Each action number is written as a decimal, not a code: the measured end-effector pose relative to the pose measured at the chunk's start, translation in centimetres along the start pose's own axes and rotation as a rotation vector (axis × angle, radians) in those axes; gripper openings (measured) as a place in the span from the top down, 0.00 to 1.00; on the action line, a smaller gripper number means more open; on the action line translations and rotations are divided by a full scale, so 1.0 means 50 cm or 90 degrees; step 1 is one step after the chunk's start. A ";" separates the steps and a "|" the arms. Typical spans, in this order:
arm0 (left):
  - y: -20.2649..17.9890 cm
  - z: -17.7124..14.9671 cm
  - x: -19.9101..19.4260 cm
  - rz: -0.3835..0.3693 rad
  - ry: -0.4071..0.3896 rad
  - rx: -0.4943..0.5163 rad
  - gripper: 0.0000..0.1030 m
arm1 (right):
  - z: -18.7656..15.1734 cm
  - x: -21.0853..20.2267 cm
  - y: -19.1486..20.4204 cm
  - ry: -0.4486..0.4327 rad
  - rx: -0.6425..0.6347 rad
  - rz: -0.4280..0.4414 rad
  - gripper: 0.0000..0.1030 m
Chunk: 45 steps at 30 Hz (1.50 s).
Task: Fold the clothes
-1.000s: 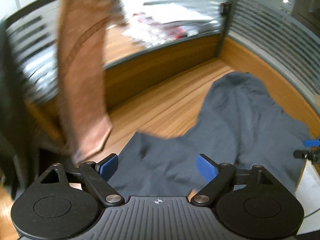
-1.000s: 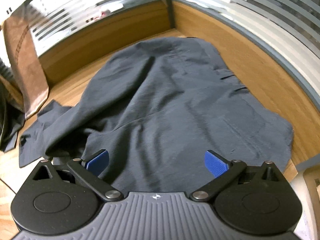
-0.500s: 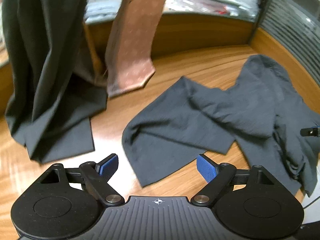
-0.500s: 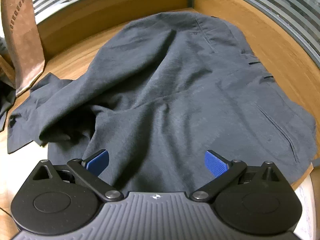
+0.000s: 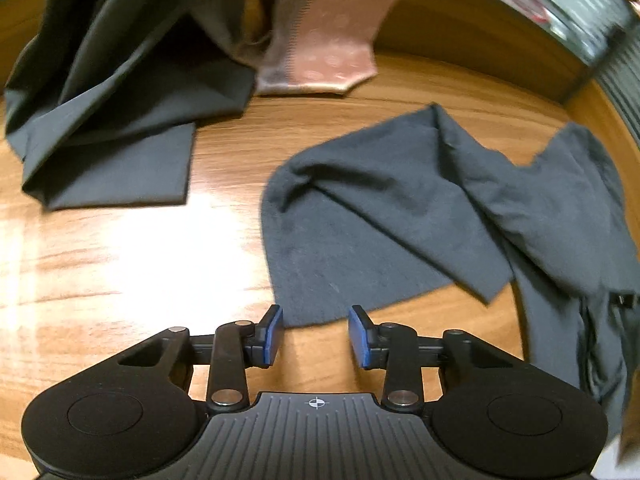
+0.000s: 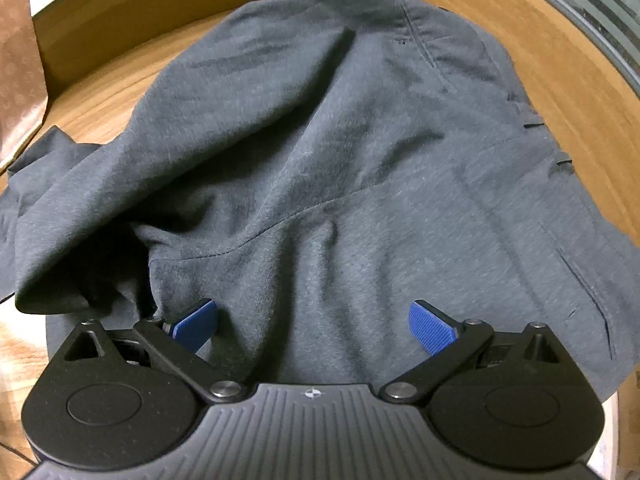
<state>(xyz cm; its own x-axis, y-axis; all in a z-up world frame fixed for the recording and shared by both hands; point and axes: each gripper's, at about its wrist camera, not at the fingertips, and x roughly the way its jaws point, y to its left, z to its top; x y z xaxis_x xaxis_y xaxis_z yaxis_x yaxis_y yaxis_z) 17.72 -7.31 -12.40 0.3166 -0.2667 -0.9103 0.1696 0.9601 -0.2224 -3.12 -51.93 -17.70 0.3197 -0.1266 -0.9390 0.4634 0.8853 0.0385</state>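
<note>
Lay rumpled on the wooden surface [image 5: 132,264]: grey trousers [image 6: 360,168], waist end with pockets and belt loops to the far right, one leg [image 5: 360,216] flung out leftward and creased over itself. Looked soft, limp and light, a napped weave unlikely to slip between fingers yet sure to sag and drag wherever unsupported. Hovered just short of that leg's near hem, the left gripper [image 5: 316,334], fingers parted by a narrow gap with bare wood between them, holding nothing. Hung low over the trousers' near edge, the right gripper [image 6: 314,326], fingers spread wide, nothing pinched. Best taken, by this reading, at a hem or at the waistband, where doubled cloth gives something firmer to bite. Beyond the trousers, away from the grippers, hung a darker garment [image 5: 108,92] and a pinkish patterned cloth [image 5: 336,52], both trailing onto the surface.
</note>
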 end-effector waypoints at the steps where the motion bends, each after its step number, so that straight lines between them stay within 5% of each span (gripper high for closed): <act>1: 0.003 0.003 0.003 0.005 -0.002 -0.011 0.62 | 0.000 0.004 -0.002 0.003 0.003 -0.001 0.01; 8: -0.011 0.007 0.029 0.053 0.010 -0.002 0.66 | -0.012 0.015 -0.014 0.002 0.042 -0.023 0.01; 10: -0.010 0.008 0.030 0.058 0.011 -0.005 0.83 | -0.014 0.018 -0.015 0.003 0.045 -0.027 0.01; 13: -0.001 0.012 0.027 0.063 0.010 -0.018 0.95 | -0.017 0.020 -0.012 0.004 0.040 -0.032 0.01; 17: 0.017 0.028 0.003 0.066 -0.012 -0.011 0.96 | -0.024 0.028 -0.015 0.008 0.032 -0.037 0.01; 26: 0.081 0.102 -0.046 0.179 -0.092 0.007 0.96 | -0.041 0.041 -0.039 0.010 0.033 -0.041 0.01; 30: 0.113 0.116 -0.057 0.111 -0.099 -0.043 0.94 | -0.044 0.042 -0.043 0.010 0.036 -0.039 0.01; 34: 0.113 0.092 -0.075 0.078 -0.119 -0.076 0.65 | -0.046 0.044 -0.046 0.010 0.039 -0.037 0.00; 37: 0.092 0.067 -0.064 0.067 -0.100 -0.086 0.59 | -0.048 0.046 -0.049 0.010 0.042 -0.036 0.00; 45: -0.029 -0.001 -0.016 0.052 -0.047 0.056 0.54 | -0.045 0.047 -0.051 0.013 0.034 -0.031 0.00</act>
<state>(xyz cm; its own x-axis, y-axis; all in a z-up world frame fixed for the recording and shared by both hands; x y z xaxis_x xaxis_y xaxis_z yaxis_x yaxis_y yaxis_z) 17.17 -8.50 -11.39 0.4003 -0.1960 -0.8952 0.2199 0.9689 -0.1138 -5.42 -53.49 -20.75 0.2797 -0.1592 -0.9468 0.5220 0.8529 0.0108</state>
